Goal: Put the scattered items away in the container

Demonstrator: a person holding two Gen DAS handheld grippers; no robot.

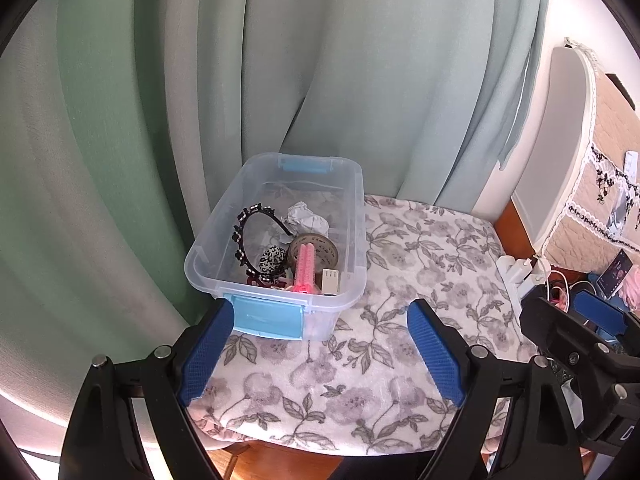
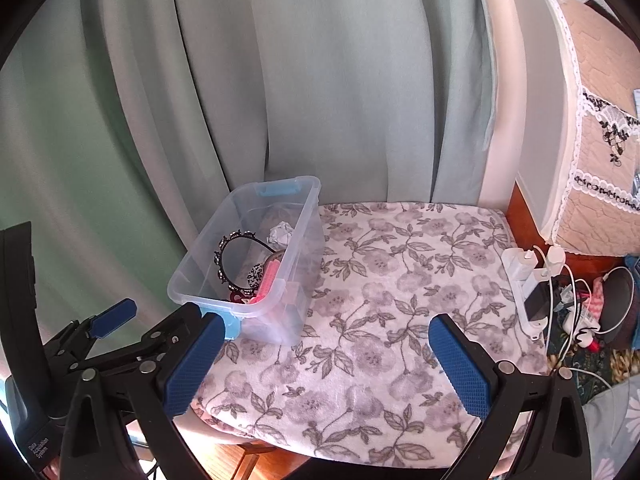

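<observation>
In the left wrist view I saw my left gripper (image 1: 320, 354) spread wide and holding nothing, its ribbed blue pads over the soft floral blanket (image 1: 360, 380). The clear plastic container (image 1: 276, 304) stood at the blanket's far left corner, holding a black headband (image 1: 250, 236), crumpled paper (image 1: 306, 218), a tape roll (image 1: 320, 246) and a pink roller (image 1: 305, 270).

In the right wrist view my right gripper (image 2: 324, 364) was also released and empty, near the same container (image 2: 280, 292).
</observation>
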